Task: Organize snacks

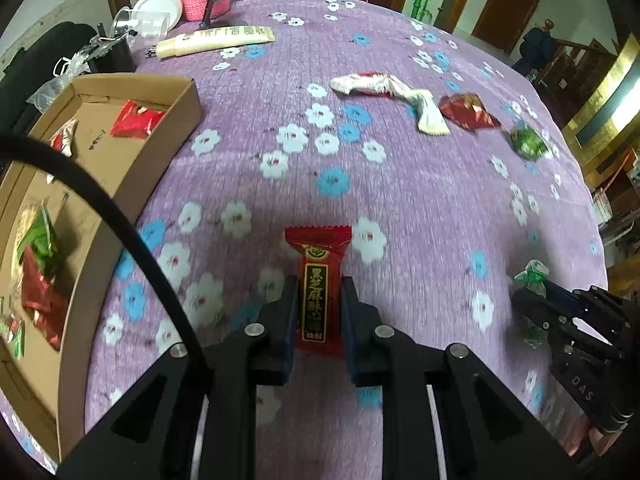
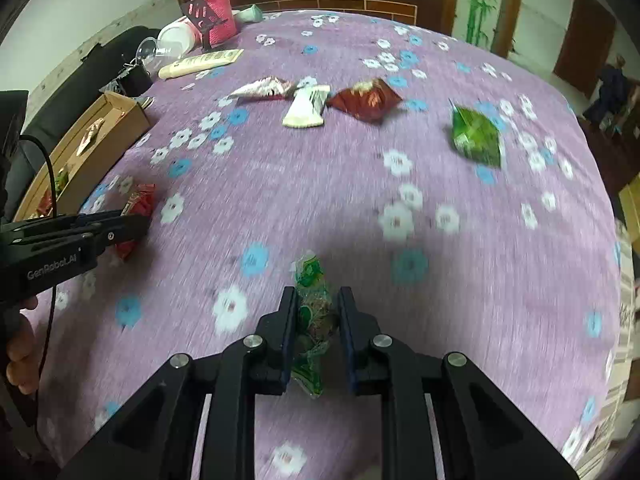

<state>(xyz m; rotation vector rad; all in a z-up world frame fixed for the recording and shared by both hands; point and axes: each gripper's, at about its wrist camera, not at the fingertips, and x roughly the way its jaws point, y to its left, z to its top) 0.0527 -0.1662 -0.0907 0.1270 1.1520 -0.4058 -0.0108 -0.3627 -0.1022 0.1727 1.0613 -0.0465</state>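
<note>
Black angular left tongs, silver round screws, blue-edged pads, white "GenRobot.AI" lettering, thin black cable

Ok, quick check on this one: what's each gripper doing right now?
Left gripper: shut on a red candy packet.
Right gripper: shut on a green candy packet.

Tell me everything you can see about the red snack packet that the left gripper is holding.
The red snack packet is a slim, glossy, plastic-looking bar wrapper with a crimped, flared top end, a round gold emblem and a dark panel of gold Chinese characters running down its length. It looks sealed and undamaged. It stands lengthwise between the fingers of the left gripper, which are shut on its lower half, top end pointing away from the camera. It sits over the purple floral tablecloth; whether it touches the cloth cannot be told.
</note>
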